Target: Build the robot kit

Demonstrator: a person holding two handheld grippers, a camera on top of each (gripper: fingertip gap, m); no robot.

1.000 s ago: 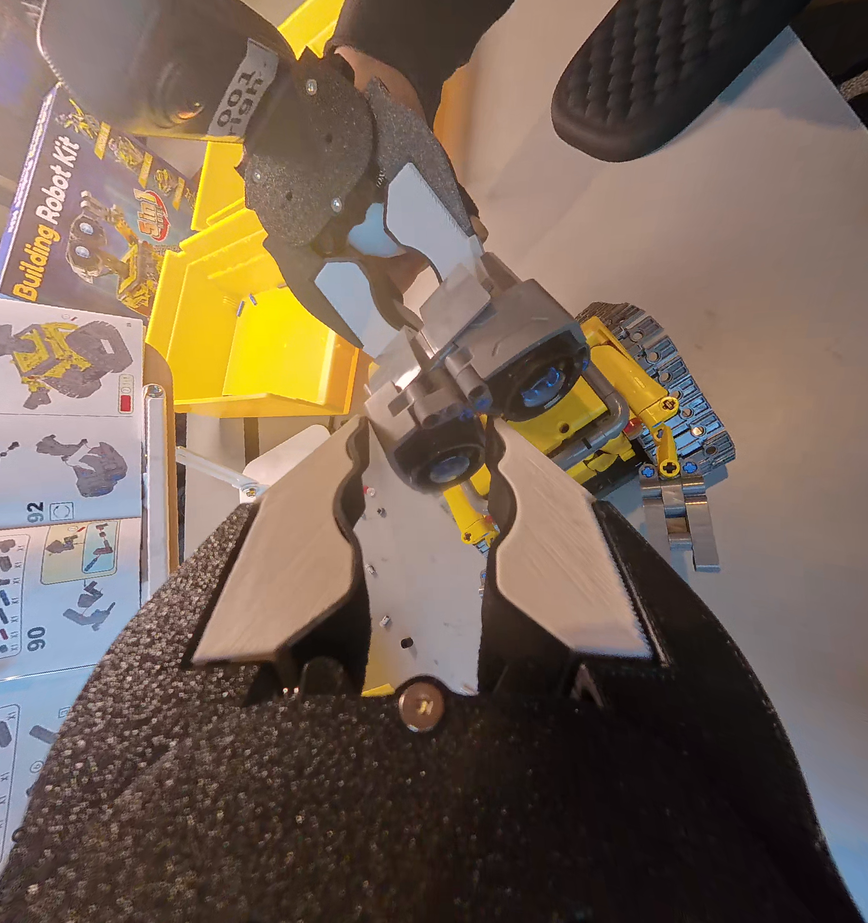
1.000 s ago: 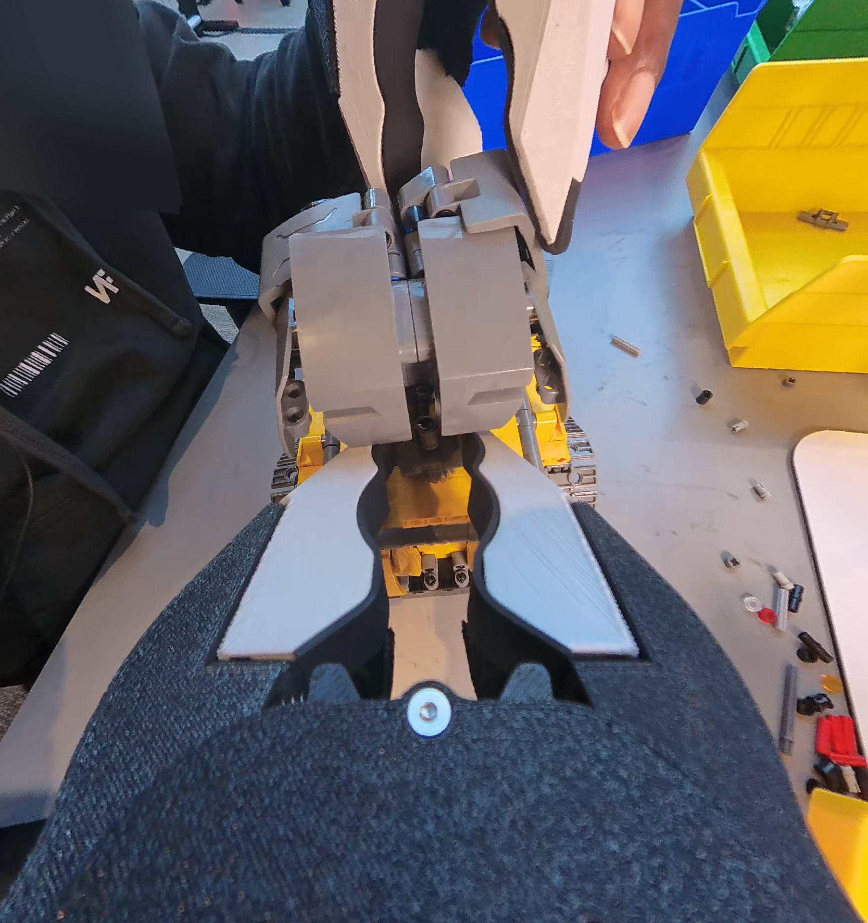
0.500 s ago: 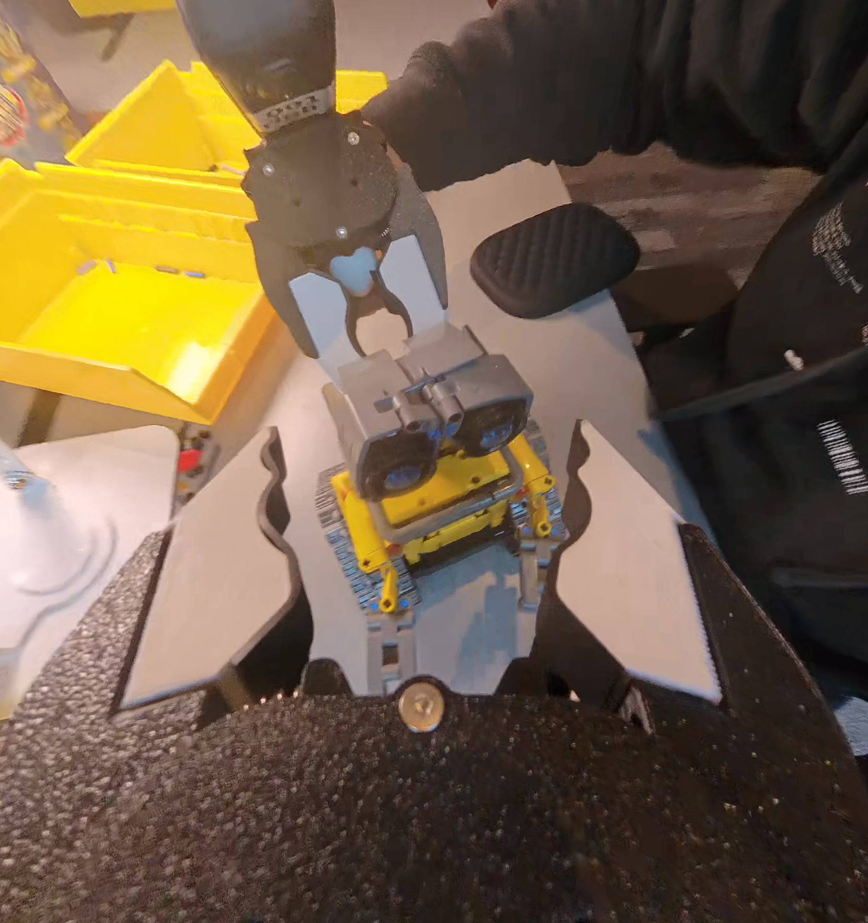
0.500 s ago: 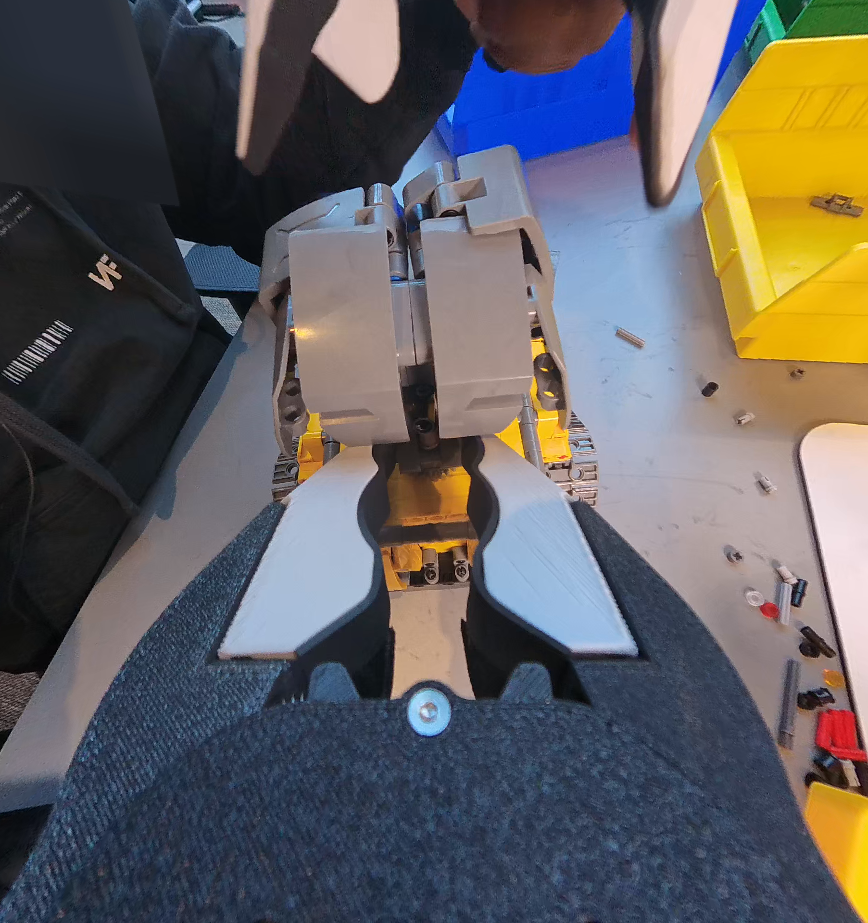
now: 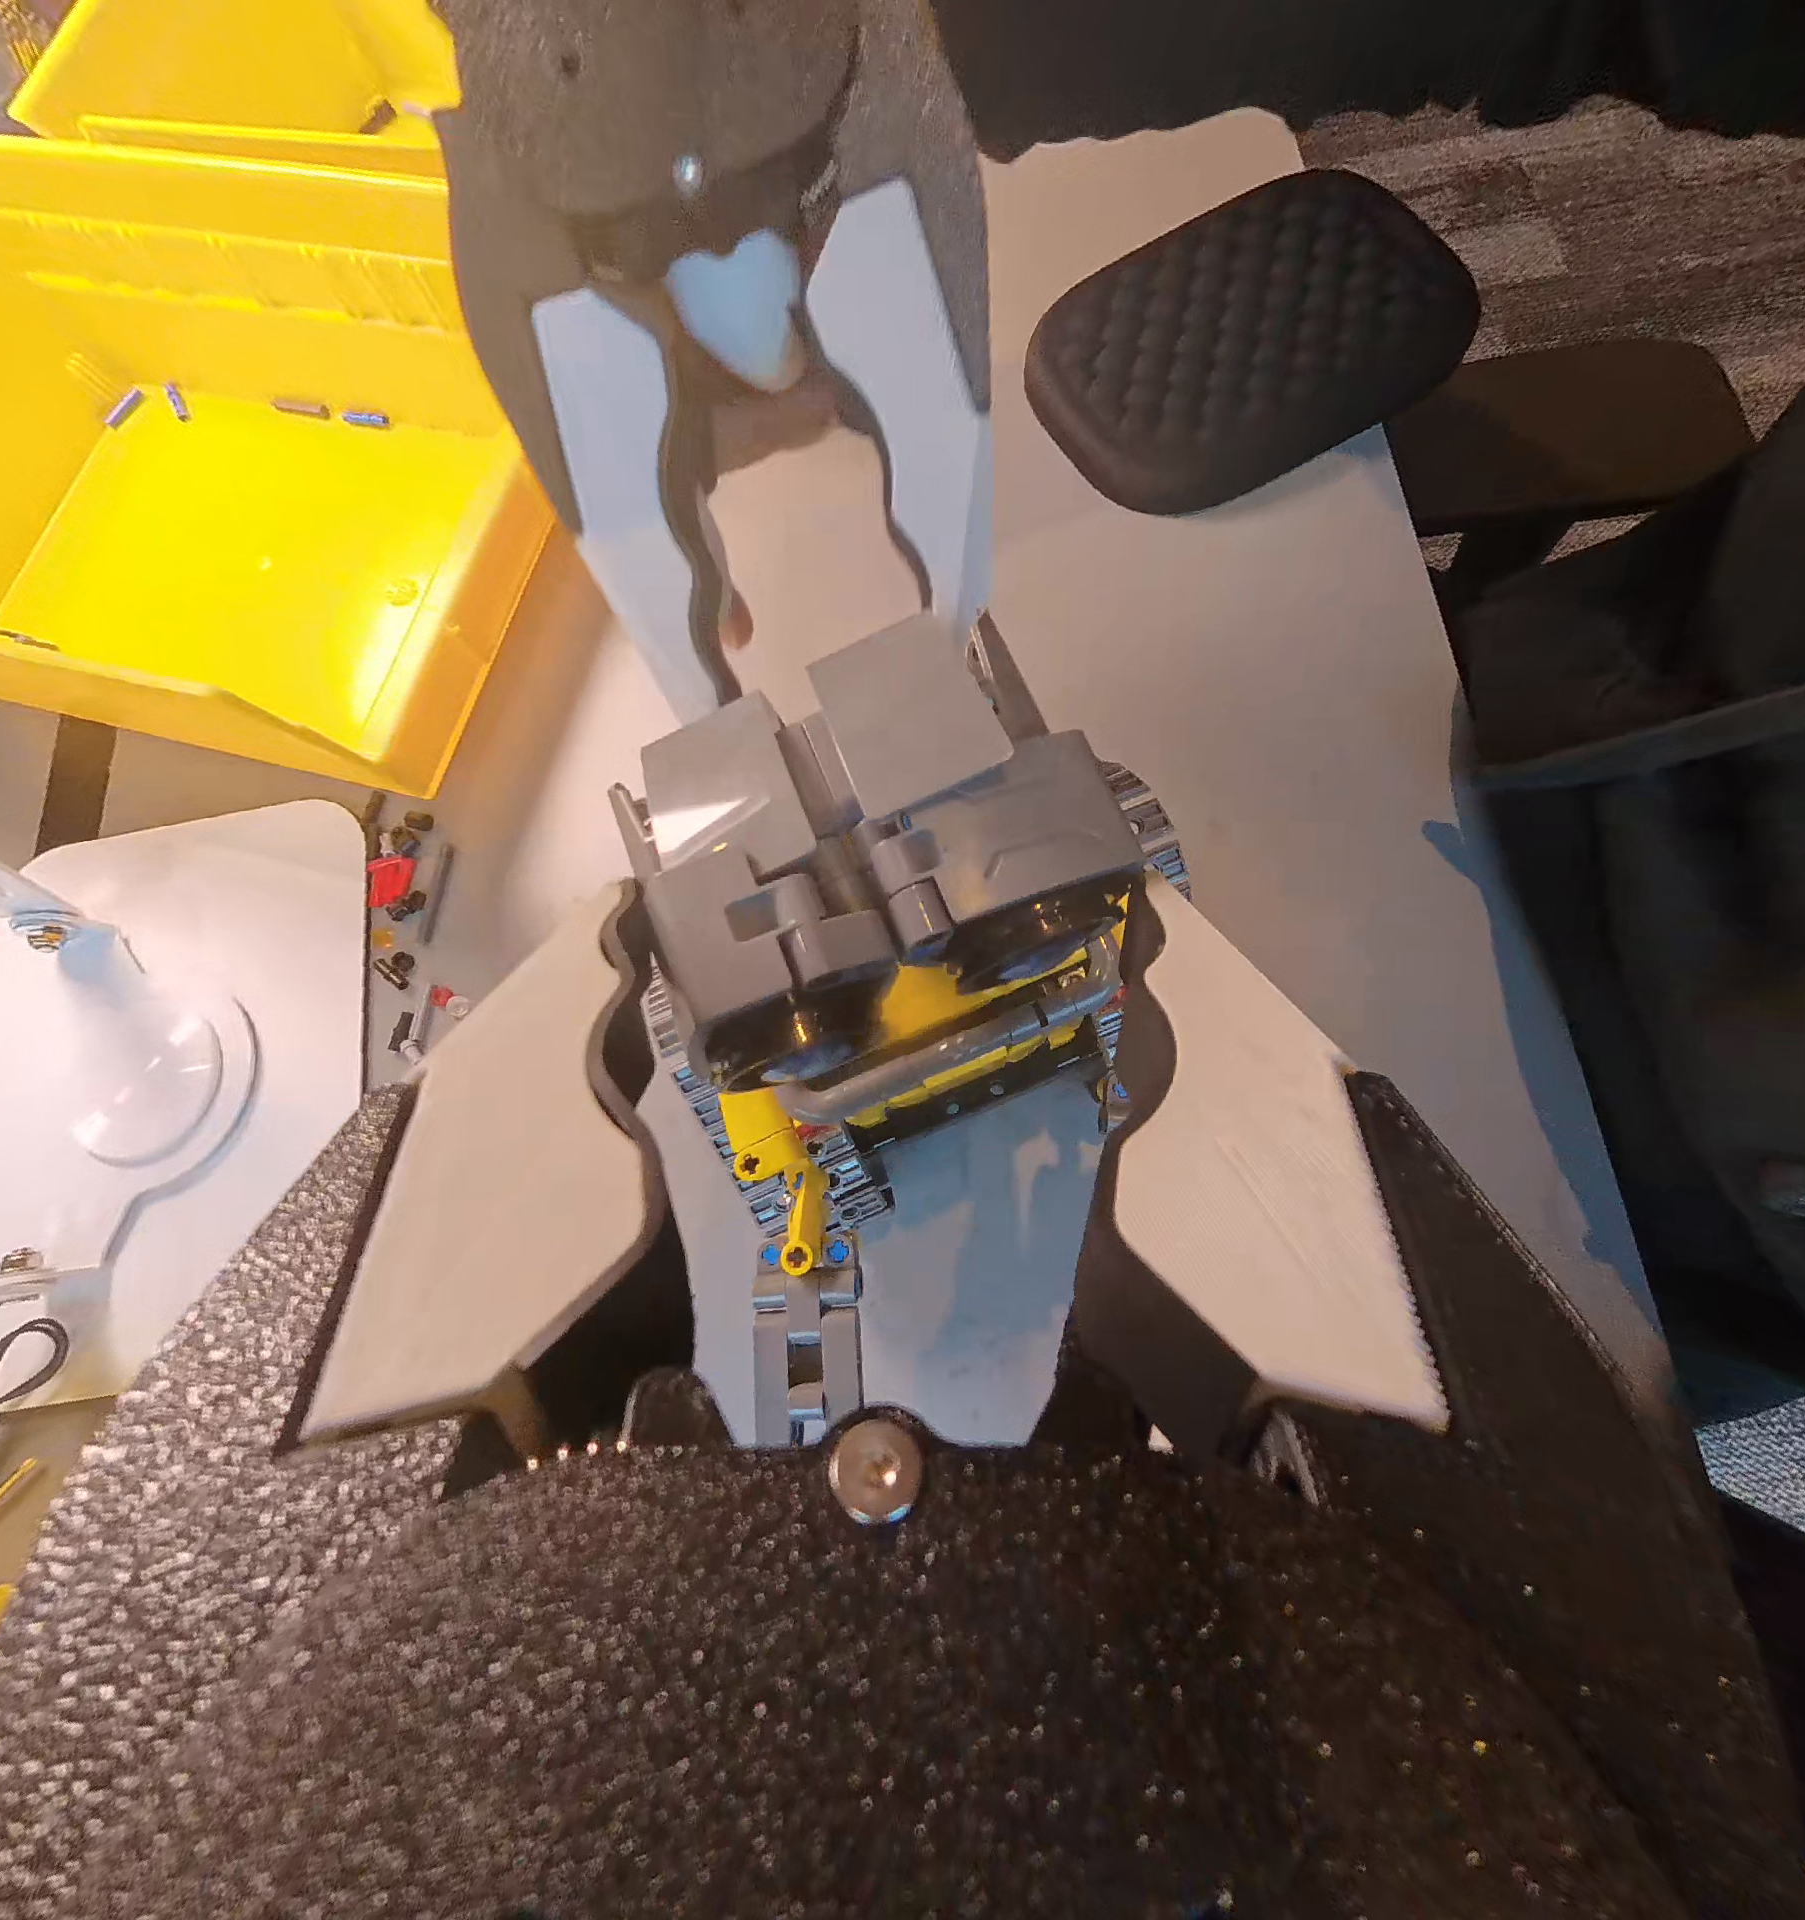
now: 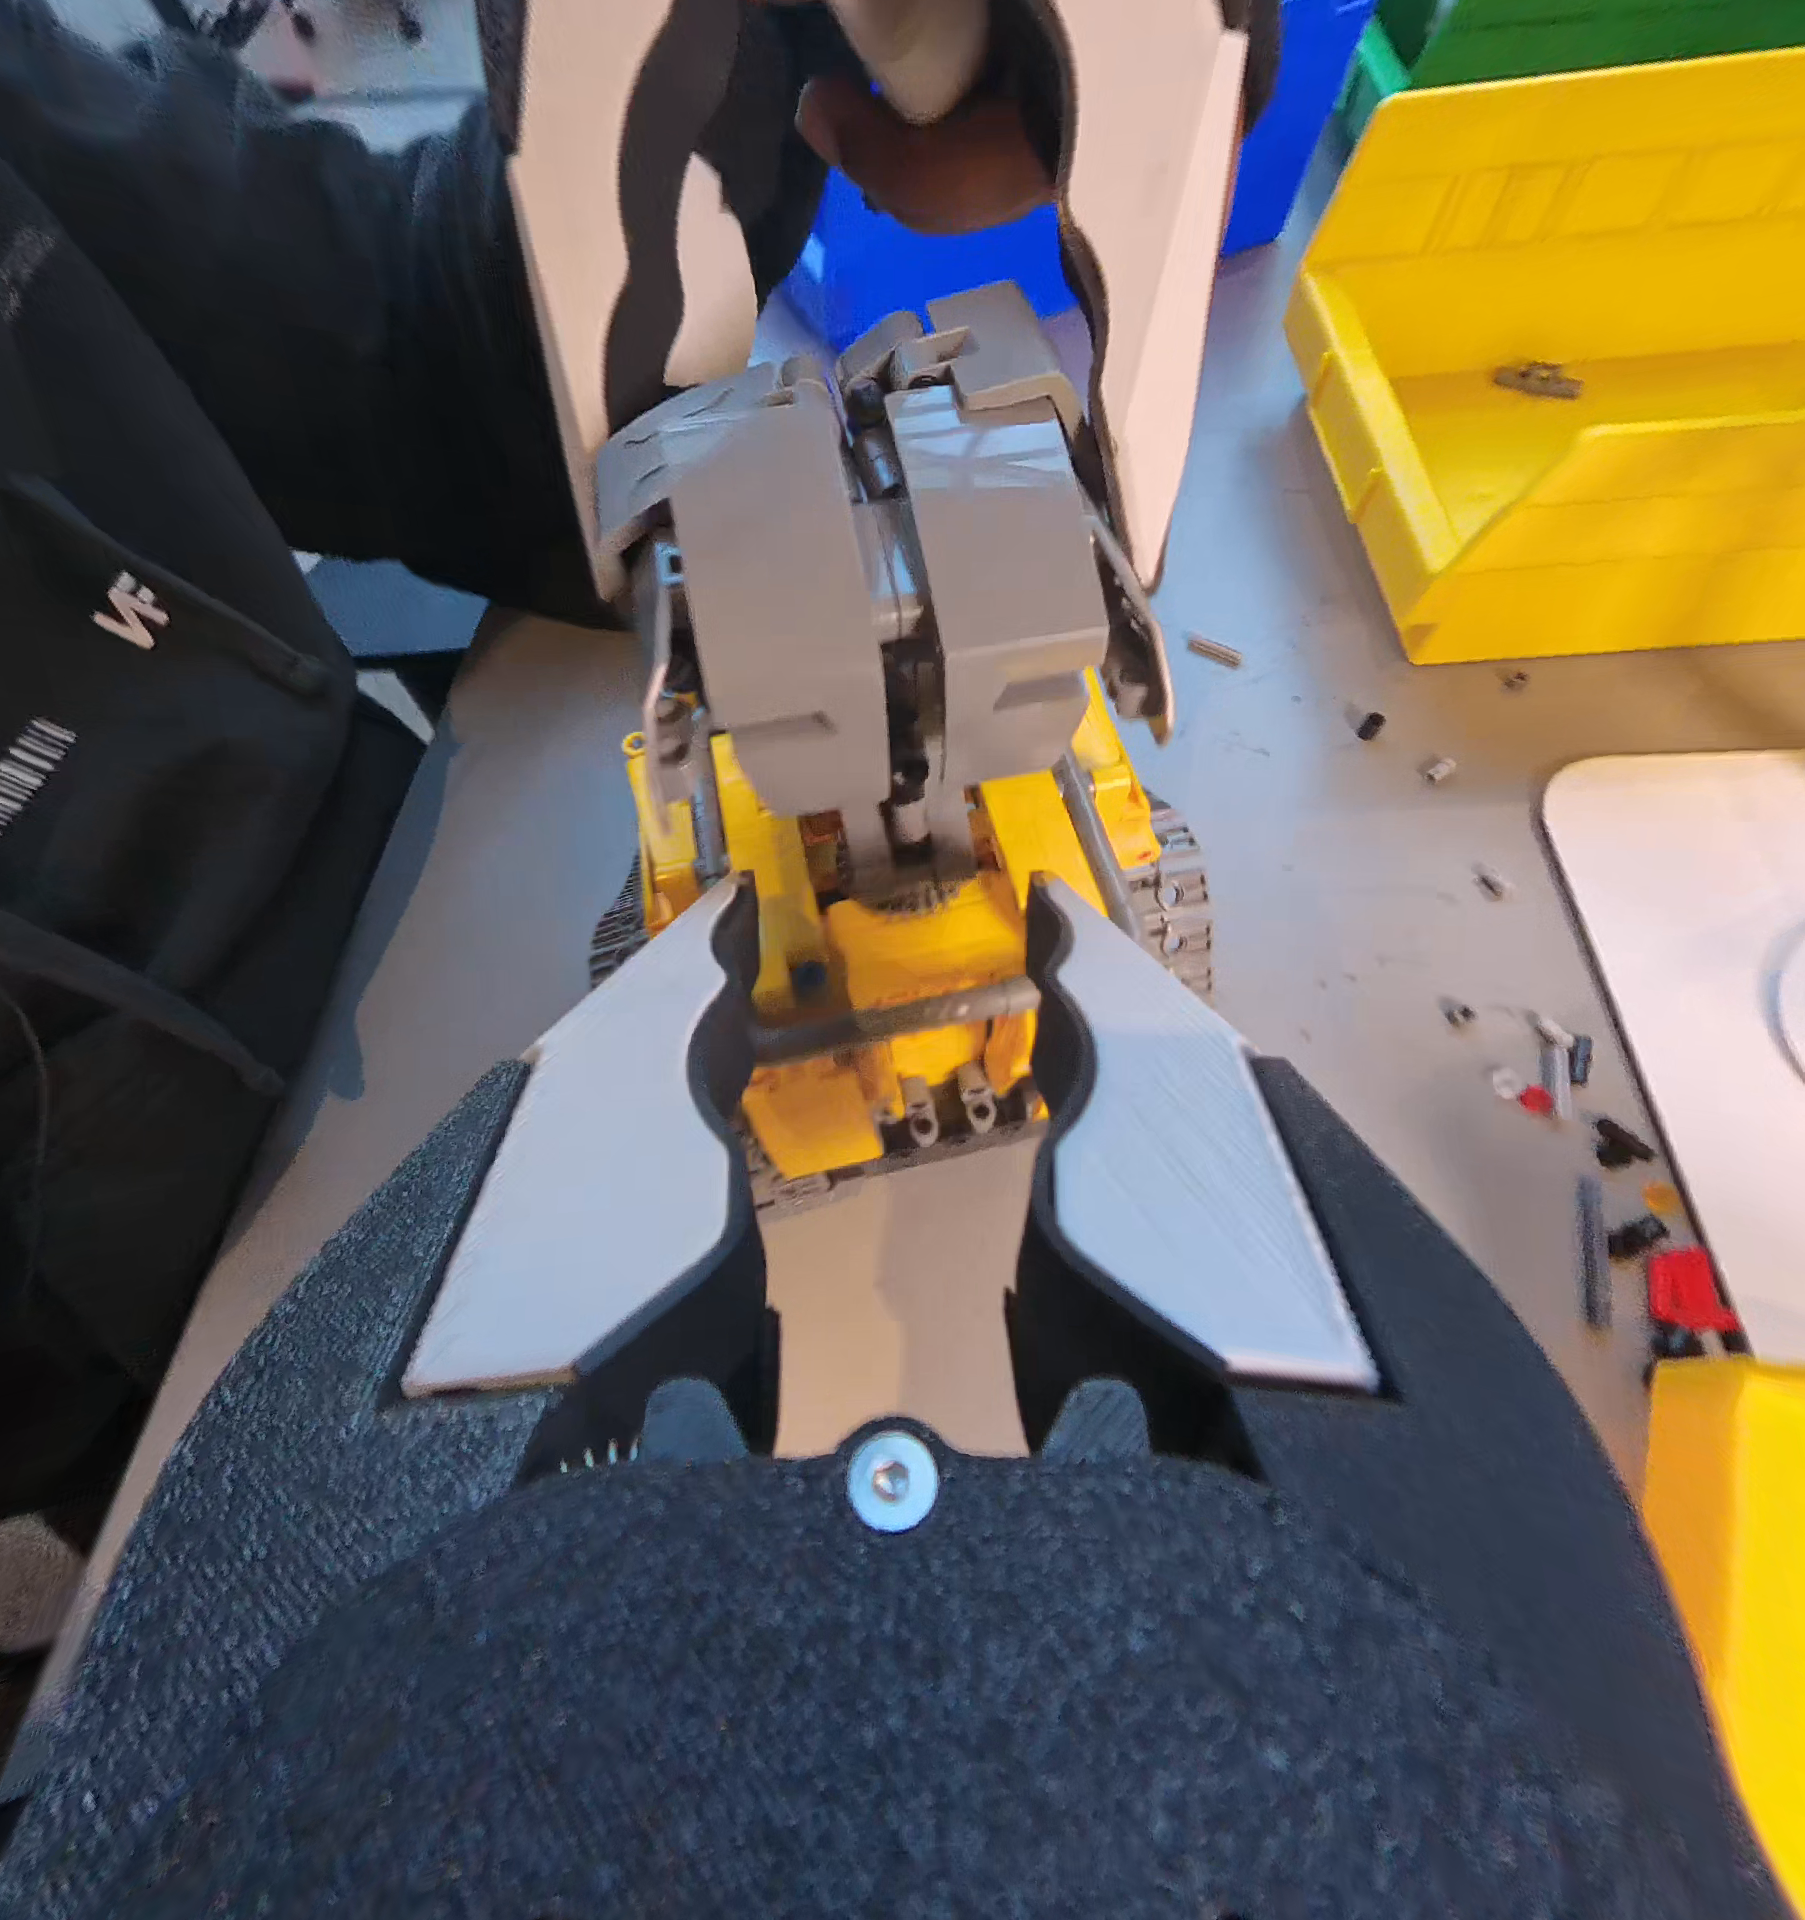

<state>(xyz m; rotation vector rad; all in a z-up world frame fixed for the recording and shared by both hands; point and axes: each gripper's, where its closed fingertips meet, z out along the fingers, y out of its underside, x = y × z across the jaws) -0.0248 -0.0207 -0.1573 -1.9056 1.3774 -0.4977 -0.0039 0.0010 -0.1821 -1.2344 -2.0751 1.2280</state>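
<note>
A toy robot with a grey binocular head [image 5: 877, 852] and a yellow tracked body [image 6: 908, 935] stands on the grey table [image 6: 1345, 883]. My left gripper [image 5: 882, 914] is wide open, its fingertips on either side of the head. It shows in the right wrist view as two pale fingers [image 6: 565, 312] coming down around the head. My right gripper [image 6: 893, 904] is open behind the robot, its tips flanking the yellow back and a grey bar. In the left wrist view its fingers [image 5: 607, 499] reach to the rear of the head.
Yellow bins [image 6: 1604, 468] stand beside the robot, also in the left wrist view [image 5: 202, 540]. A white plate [image 6: 1708, 935] and several small loose parts [image 6: 1604, 1143] lie near it. A black chair armrest [image 5: 1251, 332] and a person's dark clothing [image 6: 150, 623] border the table. About 5 cm separates my left fingertips from my right.
My left gripper let go of the head's front, opened wide and came down around the head. My right gripper opened wider and drew back a little from the neck.
</note>
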